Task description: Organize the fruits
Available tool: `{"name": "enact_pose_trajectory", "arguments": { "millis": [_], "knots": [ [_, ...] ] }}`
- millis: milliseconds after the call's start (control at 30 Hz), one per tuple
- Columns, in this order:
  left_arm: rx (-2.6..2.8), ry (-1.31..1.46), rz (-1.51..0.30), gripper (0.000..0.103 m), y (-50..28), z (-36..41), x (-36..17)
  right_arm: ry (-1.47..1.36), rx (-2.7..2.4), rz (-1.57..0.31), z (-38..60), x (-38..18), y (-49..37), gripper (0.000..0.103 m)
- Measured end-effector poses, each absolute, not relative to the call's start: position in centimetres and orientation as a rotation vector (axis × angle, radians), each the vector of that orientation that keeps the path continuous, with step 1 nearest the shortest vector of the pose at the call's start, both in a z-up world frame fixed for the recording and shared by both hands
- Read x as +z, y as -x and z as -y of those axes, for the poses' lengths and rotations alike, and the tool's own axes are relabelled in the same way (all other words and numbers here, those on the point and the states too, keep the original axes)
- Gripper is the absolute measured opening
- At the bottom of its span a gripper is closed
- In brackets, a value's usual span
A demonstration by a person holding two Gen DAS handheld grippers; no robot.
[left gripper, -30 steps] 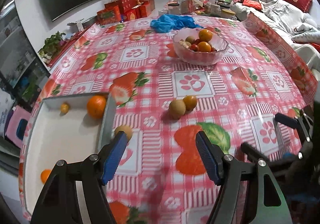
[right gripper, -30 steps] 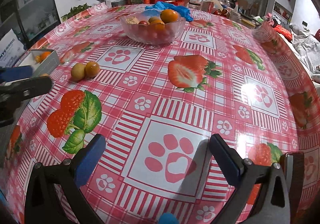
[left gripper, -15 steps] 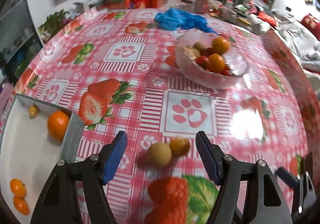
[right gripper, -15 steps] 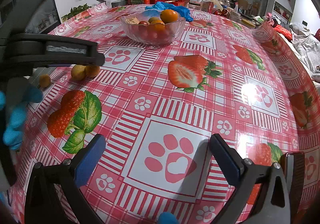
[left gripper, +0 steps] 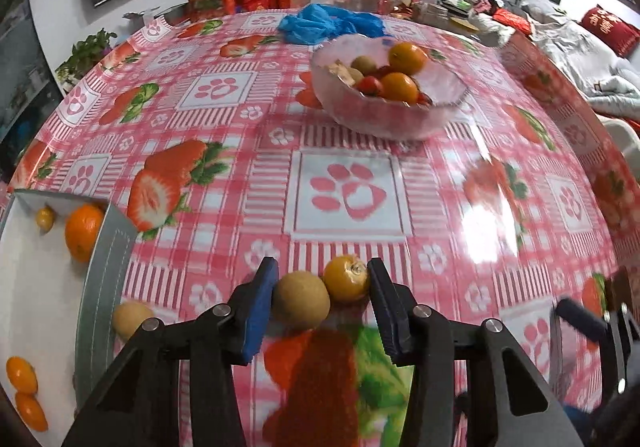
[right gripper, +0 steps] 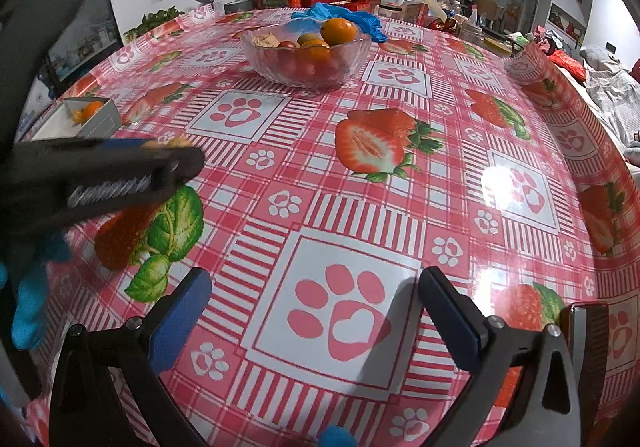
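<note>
The left gripper point(left gripper: 322, 287) is seen in its own wrist view brought down around two loose fruits that a second earlier lay well ahead of it on the tablecloth point(left gripper: 344, 151). Its jaws are closing: the brown fruit point(left gripper: 301, 300) is met by the left pad and the small orange fruit point(left gripper: 346, 283) by the right one, the two fruits touching each other (whether they are truly pinched yet cannot be told). The white tray point(left gripper: 108, 263) is found at the table's left edge, already holding an orange point(left gripper: 84, 226) and smaller fruits, with another brown fruit point(left gripper: 130, 318) lying just outside its wall. The glass bowl point(left gripper: 386, 95) is set farther back, toward the table's far edge.

In the right wrist view, the right gripper point(right gripper: 314, 307) is held wide open over a paw-print square, nothing between its pads, unchanged from before. The left gripper is glimpsed at the left, blurred.

A double pick-up is judged to be starting, probably bound for the tray; one fruit could be squeezed out sideways.
</note>
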State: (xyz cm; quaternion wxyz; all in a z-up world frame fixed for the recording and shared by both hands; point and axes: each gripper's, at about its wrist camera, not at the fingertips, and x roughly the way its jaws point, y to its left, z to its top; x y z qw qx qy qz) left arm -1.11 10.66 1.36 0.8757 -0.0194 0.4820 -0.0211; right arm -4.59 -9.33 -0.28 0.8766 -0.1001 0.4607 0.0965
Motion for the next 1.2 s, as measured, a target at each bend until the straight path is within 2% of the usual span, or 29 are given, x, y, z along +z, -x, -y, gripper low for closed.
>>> {"name": "enact_pose_trajectory", "arguments": {
  "millis": [633,700,733,767,1200],
  "knots": [
    [-0.096,-0.022,-0.970,0.048,12.7,-10.9,1.2,0.194,0.178,-0.974,11.4,-0.2,7.2,0.103],
    [-0.088,-0.040,-0.960,0.062,13.0,-10.9,1.1,0.193,0.179,-0.964,11.5,-0.2,7.3,0.103],
    [-0.072,-0.040,-0.956,0.081,13.1,-11.1,1.1,0.193,0.179,-0.964,11.4,-0.2,7.3,0.103],
    [-0.064,-0.033,-0.940,0.085,13.4,-11.4,1.2,0.194,0.179,-0.963,11.5,-0.2,7.3,0.103],
    [-0.084,-0.015,-0.894,0.086,15.1,-12.9,0.3,0.192,0.178,-0.963,11.5,-0.2,7.3,0.103]
  ]
}}
